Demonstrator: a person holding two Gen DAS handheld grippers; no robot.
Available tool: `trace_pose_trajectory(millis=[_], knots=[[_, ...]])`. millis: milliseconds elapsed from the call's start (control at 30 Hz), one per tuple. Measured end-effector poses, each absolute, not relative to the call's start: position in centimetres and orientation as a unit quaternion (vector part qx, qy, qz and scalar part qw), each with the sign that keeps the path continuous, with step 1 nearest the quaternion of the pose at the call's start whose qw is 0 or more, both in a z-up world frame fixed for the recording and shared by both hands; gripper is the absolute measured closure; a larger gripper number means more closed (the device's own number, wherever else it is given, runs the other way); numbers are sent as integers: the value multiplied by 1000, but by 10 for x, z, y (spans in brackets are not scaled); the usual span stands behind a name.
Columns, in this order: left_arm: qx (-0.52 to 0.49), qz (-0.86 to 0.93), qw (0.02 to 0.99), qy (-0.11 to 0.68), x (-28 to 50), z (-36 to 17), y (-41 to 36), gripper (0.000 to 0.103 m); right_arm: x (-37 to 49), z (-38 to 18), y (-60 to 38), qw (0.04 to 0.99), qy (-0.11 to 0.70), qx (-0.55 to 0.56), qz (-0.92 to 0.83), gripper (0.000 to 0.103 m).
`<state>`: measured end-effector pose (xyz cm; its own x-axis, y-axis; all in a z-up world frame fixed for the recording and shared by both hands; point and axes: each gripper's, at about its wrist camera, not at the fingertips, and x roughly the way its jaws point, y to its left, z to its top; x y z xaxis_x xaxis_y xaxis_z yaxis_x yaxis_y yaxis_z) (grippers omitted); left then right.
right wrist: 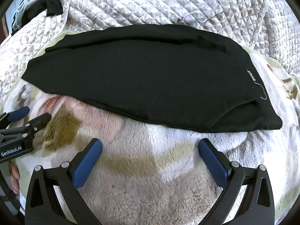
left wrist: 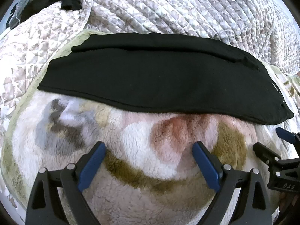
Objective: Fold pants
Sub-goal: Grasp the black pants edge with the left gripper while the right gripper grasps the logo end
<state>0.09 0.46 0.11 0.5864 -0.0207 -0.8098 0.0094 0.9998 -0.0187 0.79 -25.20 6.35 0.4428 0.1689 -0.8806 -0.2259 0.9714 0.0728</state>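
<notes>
Your black pants lie folded into one long band on the fleece blanket, long axis running left to right, with the labelled end at the right and the layered edges along the far side. Your left gripper and right gripper sit just near of the pants, both spread wide and gripping nothing. A quilted bedspread lies beyond.
</notes>
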Motion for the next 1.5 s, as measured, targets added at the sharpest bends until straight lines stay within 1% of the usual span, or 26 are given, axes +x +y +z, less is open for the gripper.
trace_pose_trajectory(millis=[200, 333, 400, 467, 500, 533, 567, 633, 767, 867, 900, 933, 967, 1033, 1067, 1100, 1133, 1233, 1400, 1500], knots=[[-26, -32, 886, 462, 3, 6, 11, 8, 8, 71, -264, 847, 517, 0, 126, 0], [-71, -46, 890, 448, 5, 14, 26, 15, 12, 81, -283, 856, 503, 45, 110, 1], [-98, -49, 892, 438, 8, 18, 38, 15, 15, 82, -295, 857, 500, 73, 101, 1], [-137, -42, 891, 432, 15, 18, 56, 18, 18, 81, -311, 854, 500, 111, 85, 3], [-163, -44, 886, 432, 19, 18, 65, 21, 21, 78, -322, 849, 504, 141, 77, 7], [-187, -47, 881, 432, 24, 17, 73, 22, 23, 76, -329, 844, 507, 161, 72, 12], [-206, -49, 877, 430, 27, 16, 80, 22, 26, 73, -340, 837, 507, 195, 67, 14], [-236, -50, 873, 424, 35, 15, 90, 23, 31, 72, -354, 832, 500, 232, 60, 22], [-276, -38, 867, 413, 56, 9, 105, 29, 47, 64, -376, 819, 488, 298, 54, 25], [-288, -30, 866, 408, 69, 9, 110, 30, 57, 60, -390, 812, 476, 334, 50, 30], [-284, -26, 868, 407, 73, 10, 110, 31, 58, 59, -393, 812, 473, 338, 46, 37], [-281, -22, 870, 405, 77, 10, 112, 36, 61, 57, -396, 813, 470, 342, 41, 43], [-276, -16, 873, 403, 80, 10, 113, 40, 63, 54, -401, 812, 468, 348, 36, 47], [-270, 2, 875, 402, 88, 8, 119, 64, 66, 51, -406, 811, 466, 354, 25, 67], [-272, 10, 875, 401, 90, 6, 122, 69, 66, 49, -410, 809, 466, 358, 18, 72], [-273, 18, 875, 400, 92, 5, 126, 81, 66, 48, -412, 808, 467, 360, 13, 80], [-272, 24, 875, 401, 93, 4, 129, 89, 66, 47, -414, 807, 466, 363, 10, 82], [-268, 29, 875, 402, 96, 4, 133, 97, 68, 48, -414, 810, 466, 356, 7, 87], [-255, 37, 879, 401, 91, 11, 132, 99, 69, 56, -413, 818, 462, 343, 10, 95], [-264, 38, 880, 394, 80, 20, 136, 99, 63, 68, -416, 824, 450, 344, 11, 97]])
